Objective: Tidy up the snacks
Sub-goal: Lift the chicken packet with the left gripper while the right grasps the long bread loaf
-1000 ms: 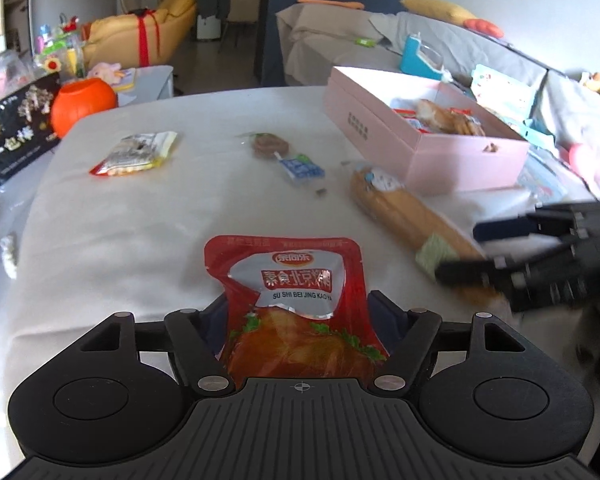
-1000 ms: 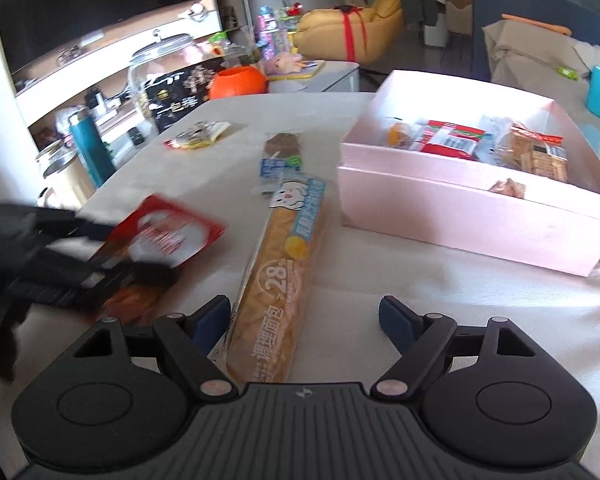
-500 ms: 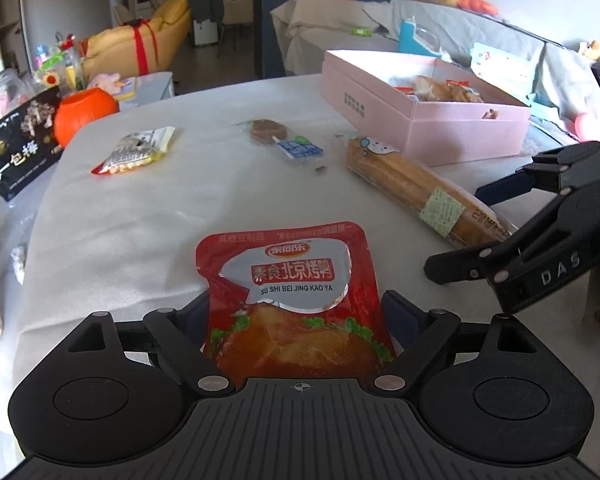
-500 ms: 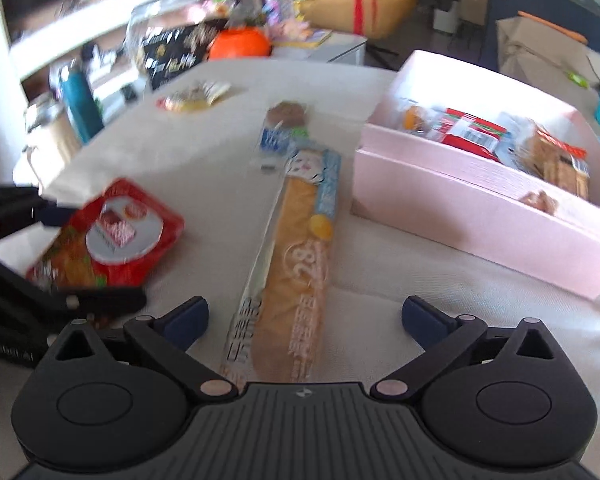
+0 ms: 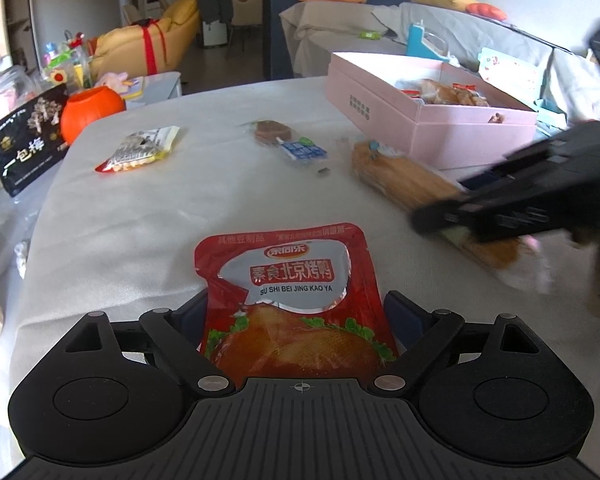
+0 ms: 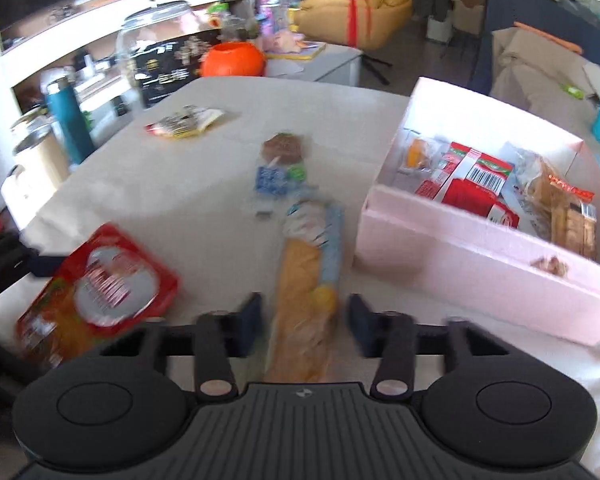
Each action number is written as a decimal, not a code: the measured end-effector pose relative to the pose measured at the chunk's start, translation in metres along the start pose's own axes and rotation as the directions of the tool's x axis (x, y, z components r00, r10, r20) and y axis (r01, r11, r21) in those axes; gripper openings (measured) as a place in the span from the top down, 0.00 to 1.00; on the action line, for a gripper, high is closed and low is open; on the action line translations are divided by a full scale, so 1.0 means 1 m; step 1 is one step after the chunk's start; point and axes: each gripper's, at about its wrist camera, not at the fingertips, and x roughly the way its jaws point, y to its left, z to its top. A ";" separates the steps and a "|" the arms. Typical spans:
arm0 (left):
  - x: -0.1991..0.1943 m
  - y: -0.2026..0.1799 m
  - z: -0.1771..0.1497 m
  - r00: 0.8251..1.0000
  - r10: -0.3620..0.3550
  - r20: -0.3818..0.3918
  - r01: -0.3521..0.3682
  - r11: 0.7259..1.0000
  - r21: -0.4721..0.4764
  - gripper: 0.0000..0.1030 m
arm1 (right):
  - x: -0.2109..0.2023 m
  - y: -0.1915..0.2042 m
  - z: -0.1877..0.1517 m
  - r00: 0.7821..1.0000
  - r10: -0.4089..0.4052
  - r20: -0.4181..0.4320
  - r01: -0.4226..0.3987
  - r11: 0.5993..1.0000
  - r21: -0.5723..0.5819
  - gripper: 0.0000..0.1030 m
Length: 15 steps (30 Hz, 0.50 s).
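A red roast-duck snack pouch (image 5: 288,300) lies on the white table between the open fingers of my left gripper (image 5: 294,314); it also shows in the right wrist view (image 6: 100,292). A long bread pack (image 6: 308,292) lies between the fingers of my right gripper (image 6: 304,320), which stand close on either side of it with a small gap. The bread (image 5: 404,184) and the right gripper over it (image 5: 512,208) show blurred in the left wrist view. An open pink box (image 6: 480,256) holding several snacks stands right of the bread.
A small brown snack with a blue pack (image 5: 288,140) and a yellow-red packet (image 5: 140,152) lie further out on the table. An orange pumpkin (image 5: 90,114) and a black bag (image 5: 24,144) stand off the far left edge. A teal bottle (image 6: 70,120) stands left.
My right gripper has moved forward over the bread pack and its fingers have narrowed around it. My left gripper has stayed around the red pouch.
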 end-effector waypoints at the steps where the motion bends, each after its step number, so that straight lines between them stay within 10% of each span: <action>1: 0.000 0.000 0.000 1.000 0.000 0.002 0.000 1.000 0.000 0.10 | -0.008 -0.001 -0.004 1.000 0.018 0.001 -0.018 1.000 -0.001 0.69; 15: 0.004 -0.010 0.013 0.999 -0.053 0.011 0.053 0.998 -0.034 0.17 | -0.075 -0.060 -0.070 0.990 -0.137 0.034 0.134 0.987 0.084 0.70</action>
